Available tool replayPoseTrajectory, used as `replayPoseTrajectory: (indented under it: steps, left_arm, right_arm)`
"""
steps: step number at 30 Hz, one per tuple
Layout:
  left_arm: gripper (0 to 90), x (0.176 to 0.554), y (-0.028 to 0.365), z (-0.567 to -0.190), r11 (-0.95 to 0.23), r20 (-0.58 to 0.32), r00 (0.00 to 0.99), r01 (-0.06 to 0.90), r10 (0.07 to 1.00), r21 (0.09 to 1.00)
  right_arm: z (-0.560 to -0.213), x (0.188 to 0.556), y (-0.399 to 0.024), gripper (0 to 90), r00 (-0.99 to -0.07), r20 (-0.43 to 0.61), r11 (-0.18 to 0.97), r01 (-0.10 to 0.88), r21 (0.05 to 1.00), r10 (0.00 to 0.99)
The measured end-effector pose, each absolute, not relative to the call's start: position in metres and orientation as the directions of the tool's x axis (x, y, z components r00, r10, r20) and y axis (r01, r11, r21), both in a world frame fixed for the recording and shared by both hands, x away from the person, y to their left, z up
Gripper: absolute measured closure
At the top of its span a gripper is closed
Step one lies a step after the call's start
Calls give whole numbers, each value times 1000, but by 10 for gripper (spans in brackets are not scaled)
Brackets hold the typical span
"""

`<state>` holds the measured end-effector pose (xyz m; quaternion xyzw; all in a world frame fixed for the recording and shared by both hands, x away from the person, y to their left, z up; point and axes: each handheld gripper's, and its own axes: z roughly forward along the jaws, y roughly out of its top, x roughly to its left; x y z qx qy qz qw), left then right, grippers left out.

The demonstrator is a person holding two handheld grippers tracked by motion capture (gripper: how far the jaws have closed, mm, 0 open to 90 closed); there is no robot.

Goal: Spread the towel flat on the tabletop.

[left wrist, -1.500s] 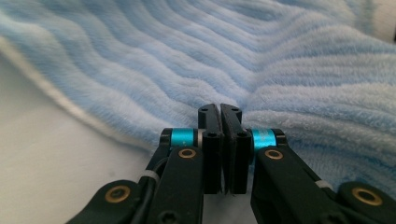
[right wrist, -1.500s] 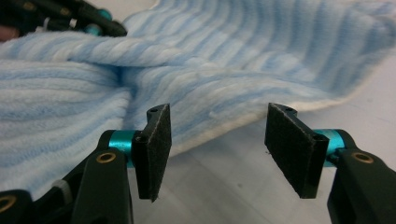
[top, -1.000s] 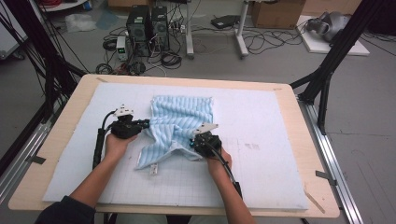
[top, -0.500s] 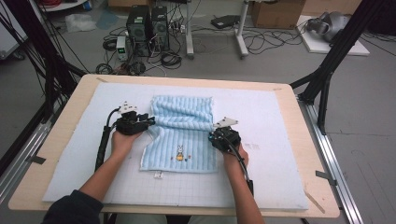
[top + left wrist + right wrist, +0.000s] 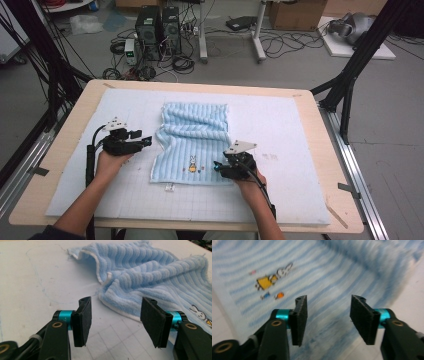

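1. Towel (image 5: 192, 145): pale blue, ribbed, lies on the white mat (image 5: 300, 130) between the two grippers. Long axis runs from the person's side to the far side of the table; ribs run the same way on the near, flat part
2. Far half of towel is rumpled into crosswise folds; near half lies flat. Rabbit print (image 5: 192, 162) sits near the near edge, upright as seen from the person's side. Small white tag (image 5: 169, 188) sticks out past the near edge
3. Left gripper (image 5: 115, 320): jaws wide apart, nothing between them. Towel's white-bound left edge lies just ahead of the jaws and toward the right jaw, not touching that I can see
4. Right gripper (image 5: 327, 315): jaws wide apart, holding nothing. Towel lies ahead of and under both jaws, its edge by the right jaw; print ahead of the left jaw. View blurred; contact cannot be told
5. Containers: none in use on the mat
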<state>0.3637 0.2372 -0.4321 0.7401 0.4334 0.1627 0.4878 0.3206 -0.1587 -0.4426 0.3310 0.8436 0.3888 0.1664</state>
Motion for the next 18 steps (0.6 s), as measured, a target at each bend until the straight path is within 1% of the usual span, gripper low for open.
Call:
replayPoseTrajectory:
  steps: [1,2,3,4,5,6,7,8,9,11,14,15,17,18]
  left_arm:
    - [428,364,237,-432,-148,-182,571,483,800,863]
    - [428,361,238,-432,-148,-184,572,484,799,863]
    - [429,355,239,-434,-139,-191,571,484,798,864]
    - [431,351,240,-436,-143,-190,574,485,796,863]
    - [431,351,240,-436,-143,-190,574,485,796,863]
    - [431,344,240,-438,-151,-194,581,492,790,858]
    - [432,344,240,-438,-151,-194,581,492,790,858]
    - [431,337,240,-440,-148,-205,586,497,784,855]
    - [431,337,240,-440,-148,-205,586,497,784,855]
    - [431,330,239,-441,-150,-215,594,504,776,851]
    - [431,319,231,-442,-164,-214,615,499,759,851]
    - [431,317,228,-441,-173,-211,624,496,752,851]
    - [431,316,224,-441,-184,-204,635,491,745,852]
    - [432,314,215,-440,-198,-205,655,486,727,851]
  right_arm:
    - [-445,319,-157,612,-730,-37,503,433,748,682]
    - [-448,319,-158,685,-734,-25,500,437,748,679]
    - [-448,318,-160,808,-731,-7,484,446,753,683]
    - [-446,315,-162,860,-707,-53,501,443,744,705]
    - [-446,314,-164,864,-682,-114,524,432,734,722]
    - [-446,314,-169,864,-654,-109,501,450,739,748]
    - [-446,313,-174,859,-627,-82,465,477,746,774]
    - [-447,313,-179,825,-615,-66,443,484,755,786]
    - [-447,310,-181,760,-606,-55,425,486,764,793]
    - [-447,306,-184,669,-609,-47,409,470,782,792]
    - [-445,299,-185,588,-605,-51,394,450,801,794]
    - [-445,298,-186,567,-605,-57,398,446,802,794]
    - [-445,296,-186,559,-607,-71,410,441,798,792]
    - [-445,295,-188,533,-612,-66,409,440,800,788]
